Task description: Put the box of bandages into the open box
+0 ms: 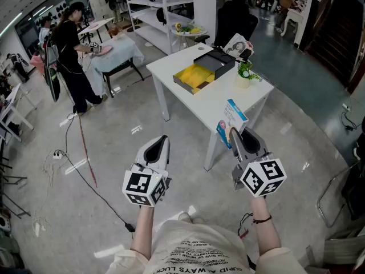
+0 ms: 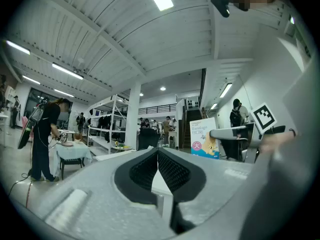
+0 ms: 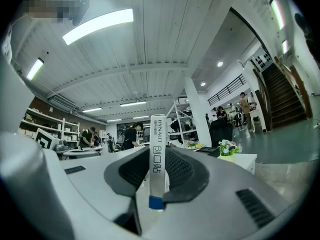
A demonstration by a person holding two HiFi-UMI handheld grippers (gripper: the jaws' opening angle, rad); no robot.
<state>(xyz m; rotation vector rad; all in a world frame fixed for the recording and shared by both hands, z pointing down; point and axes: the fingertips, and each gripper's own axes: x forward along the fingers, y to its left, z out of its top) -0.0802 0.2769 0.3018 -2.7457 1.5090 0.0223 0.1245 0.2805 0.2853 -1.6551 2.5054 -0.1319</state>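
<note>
My right gripper (image 1: 235,135) is shut on the bandage box (image 1: 231,123), a flat white and blue carton held upright in the air short of the white table (image 1: 211,93). In the right gripper view the bandage box (image 3: 157,159) stands on edge between the pads of the right gripper (image 3: 159,170). The open box (image 1: 203,71), black outside with a yellow lining, lies on the table's far part. My left gripper (image 1: 162,143) hangs shut and empty over the floor, left of the table. In the left gripper view the left gripper (image 2: 158,170) has its pads pressed together.
A small potted plant (image 1: 246,73) and a round object (image 1: 236,44) sit on the table's right side. A person (image 1: 73,56) stands at another table at far left. A cable (image 1: 85,153) runs over the grey floor. Shelving (image 1: 159,10) stands behind.
</note>
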